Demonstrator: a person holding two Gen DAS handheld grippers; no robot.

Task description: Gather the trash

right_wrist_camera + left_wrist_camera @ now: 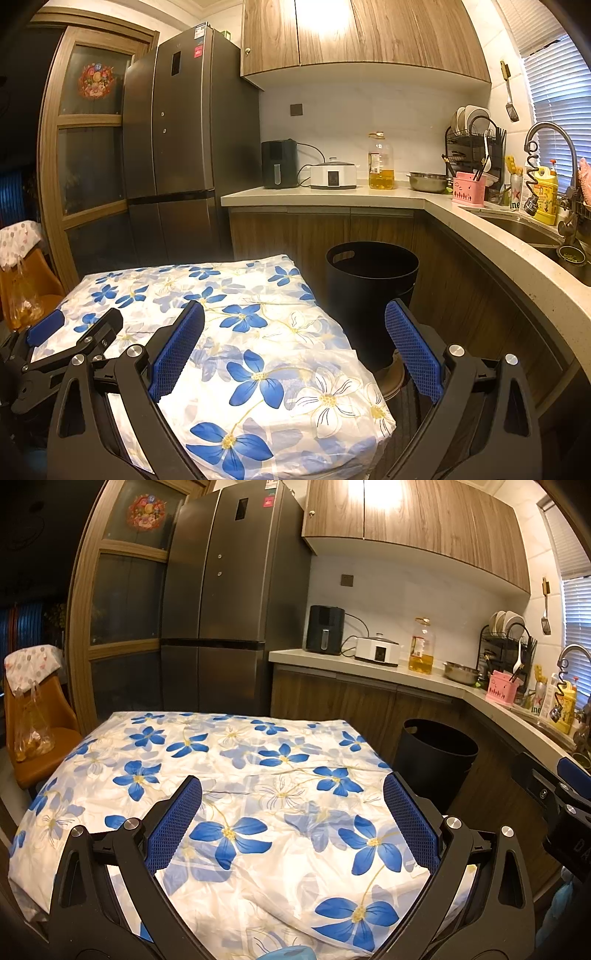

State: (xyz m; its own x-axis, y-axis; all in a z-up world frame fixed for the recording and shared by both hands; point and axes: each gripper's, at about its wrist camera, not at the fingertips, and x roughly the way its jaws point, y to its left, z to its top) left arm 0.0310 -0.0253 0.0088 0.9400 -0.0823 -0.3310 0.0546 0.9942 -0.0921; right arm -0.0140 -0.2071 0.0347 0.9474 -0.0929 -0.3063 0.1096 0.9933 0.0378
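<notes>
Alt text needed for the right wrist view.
Open right hand-held gripper hovers empty over a table with a blue-flowered cloth. A black trash bin stands beyond it by the kitchen counter; the left hand-held gripper shows at left.

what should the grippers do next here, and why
Probably hold off grasping and pan to look for trash. Both the left gripper and the right gripper are open and hold nothing, the flowered tablecloth shows no litter, and the black bin stands beside the table.

Can (516,192) by sink: partial letters "ine" readable. Fridge stickers, oil bottle label illegible.
</notes>
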